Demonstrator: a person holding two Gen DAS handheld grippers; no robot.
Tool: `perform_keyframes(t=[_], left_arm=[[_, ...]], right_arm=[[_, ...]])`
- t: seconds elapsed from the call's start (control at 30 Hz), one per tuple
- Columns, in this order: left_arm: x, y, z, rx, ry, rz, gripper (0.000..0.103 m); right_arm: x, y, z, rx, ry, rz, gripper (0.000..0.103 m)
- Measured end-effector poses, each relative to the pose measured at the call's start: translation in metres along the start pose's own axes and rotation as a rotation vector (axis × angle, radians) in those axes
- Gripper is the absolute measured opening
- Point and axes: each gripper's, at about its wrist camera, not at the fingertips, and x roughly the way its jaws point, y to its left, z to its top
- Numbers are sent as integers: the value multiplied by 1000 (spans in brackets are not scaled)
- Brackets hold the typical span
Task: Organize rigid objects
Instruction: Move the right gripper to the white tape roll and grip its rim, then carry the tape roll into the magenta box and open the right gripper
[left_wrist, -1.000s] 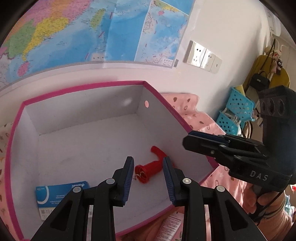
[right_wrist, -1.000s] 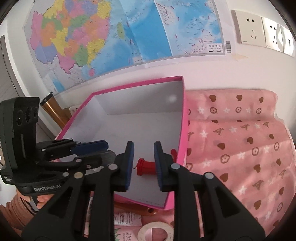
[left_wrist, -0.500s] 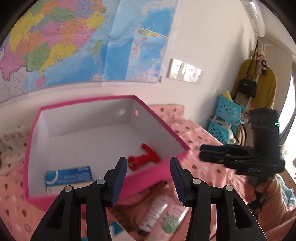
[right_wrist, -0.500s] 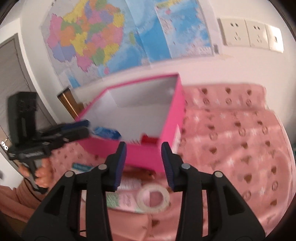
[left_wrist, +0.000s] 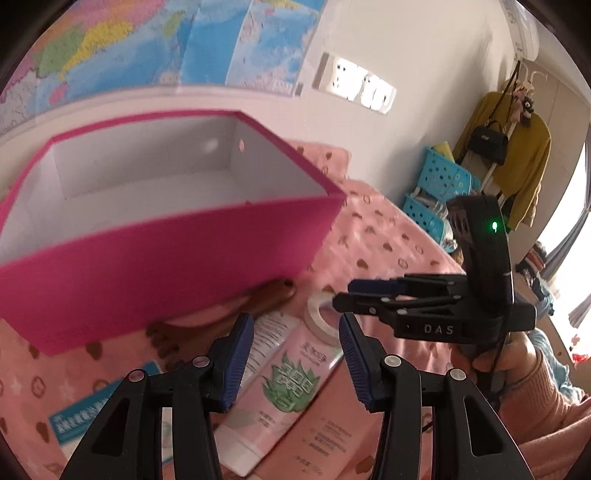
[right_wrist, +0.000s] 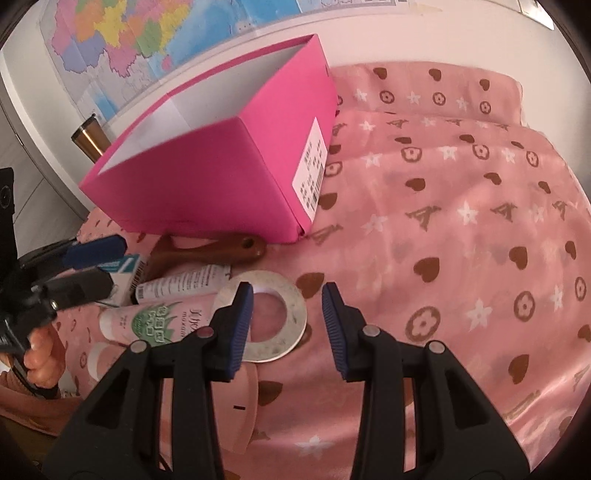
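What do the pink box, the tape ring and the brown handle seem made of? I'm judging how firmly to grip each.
Pink box: likely cardboard, matte pink outside, white inside, with folded edges and a printed label.
Tape ring: seems a whitish roll of tape, slightly glossy; the material is unclear.
Brown handle: looks like varnished wood, dark brown with a sheen and a hanging hole.

Left gripper (left_wrist: 295, 354) pitched steeply downward, blue-padded jaws parted, nothing clamped between the pads. Right gripper (right_wrist: 287, 325) angled down likewise, jaws apart and empty. From the left wrist view, right gripper (left_wrist: 341, 293) seen side-on at the right, fingers nearly level, gripped by a hand (left_wrist: 517, 365) in a pink sleeve. From the right wrist view, left gripper (right_wrist: 107, 264) entering at the left edge, blue tips spread, a hand (right_wrist: 40, 354) wrapped round its handle below
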Motion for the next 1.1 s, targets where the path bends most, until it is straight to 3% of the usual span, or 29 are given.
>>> perform_keyframes(t=[0.53, 0.8, 1.1], left_arm=[[17, -15, -11, 8, 58, -25, 49], [22, -17, -12, 11, 71, -33, 48], [24, -19, -12, 16, 76, -35, 47]], right_arm=[[15, 11, 0, -97, 31, -58, 40], [16, 14, -1, -124, 32, -104, 18], [7, 15, -5, -92, 1, -88, 16]])
